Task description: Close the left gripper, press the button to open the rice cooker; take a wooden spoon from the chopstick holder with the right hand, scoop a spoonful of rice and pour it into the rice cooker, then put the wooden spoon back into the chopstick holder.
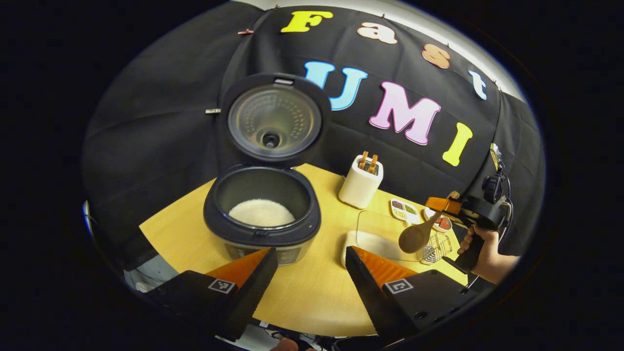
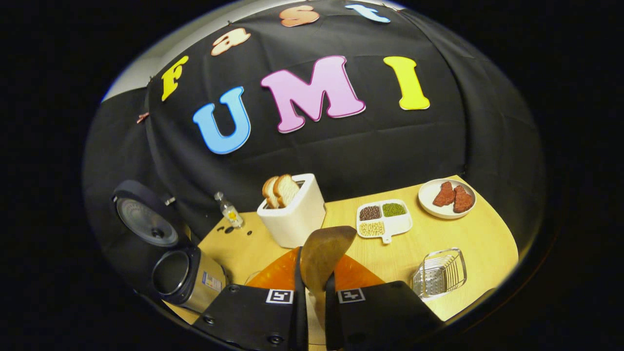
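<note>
Right up close, the right tool has its fingers nipped in tight on the handle of the wooden spoon, bowl standing up just ahead and looking empty. From the left gripper view that spoon hangs over the clear rice container. The left tool sits wide open, gripping nothing, low over the surface. Just beyond it the rice cooker stands lid-up with white rice already in the pot. My read: either a scoop is coming, or one has just been tipped in and it is time to return the spoon. Which thing is the chopstick holder I cannot tell; farther back sit a wire rack and a white toaster
</note>
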Demonstrator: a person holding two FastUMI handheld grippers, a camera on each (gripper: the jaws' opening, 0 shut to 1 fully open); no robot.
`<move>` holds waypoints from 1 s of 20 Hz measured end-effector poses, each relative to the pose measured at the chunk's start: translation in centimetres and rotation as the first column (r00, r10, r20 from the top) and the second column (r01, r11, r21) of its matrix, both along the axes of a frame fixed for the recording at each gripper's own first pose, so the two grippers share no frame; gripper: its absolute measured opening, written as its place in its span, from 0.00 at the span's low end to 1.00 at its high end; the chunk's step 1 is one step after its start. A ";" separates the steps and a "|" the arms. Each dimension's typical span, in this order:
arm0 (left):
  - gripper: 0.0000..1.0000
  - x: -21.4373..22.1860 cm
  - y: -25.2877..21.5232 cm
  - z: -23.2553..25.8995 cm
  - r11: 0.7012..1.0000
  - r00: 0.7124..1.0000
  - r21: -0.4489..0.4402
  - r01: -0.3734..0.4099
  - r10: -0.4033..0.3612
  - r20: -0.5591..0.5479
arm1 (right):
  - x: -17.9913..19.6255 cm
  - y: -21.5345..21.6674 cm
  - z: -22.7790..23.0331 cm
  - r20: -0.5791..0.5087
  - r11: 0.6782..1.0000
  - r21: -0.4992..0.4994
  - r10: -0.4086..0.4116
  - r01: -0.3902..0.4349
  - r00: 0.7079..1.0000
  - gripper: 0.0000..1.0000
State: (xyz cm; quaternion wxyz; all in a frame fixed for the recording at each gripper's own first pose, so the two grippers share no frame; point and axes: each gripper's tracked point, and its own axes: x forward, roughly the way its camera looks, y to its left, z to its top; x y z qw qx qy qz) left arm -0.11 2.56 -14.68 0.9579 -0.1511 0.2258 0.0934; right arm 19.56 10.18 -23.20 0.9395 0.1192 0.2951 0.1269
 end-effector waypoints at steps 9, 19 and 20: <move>0.95 -0.5 3.3 -3.0 0.999 0.999 -0.046 0.018 -0.020 -0.031 | -2.3 2.4 -6.0 -0.075 0.977 -0.199 0.066 -0.080 0.995 0.18; 0.95 -1.0 5.6 -3.7 0.997 0.999 -0.068 0.018 -0.020 -0.030 | -3.2 7.8 -7.3 -0.211 0.997 -0.071 -0.028 0.013 0.977 0.19; 0.95 -1.4 5.6 -3.9 0.997 0.999 -0.077 0.014 -0.016 -0.033 | -3.1 8.2 -7.4 -0.230 0.998 -0.055 -0.040 0.028 0.972 0.18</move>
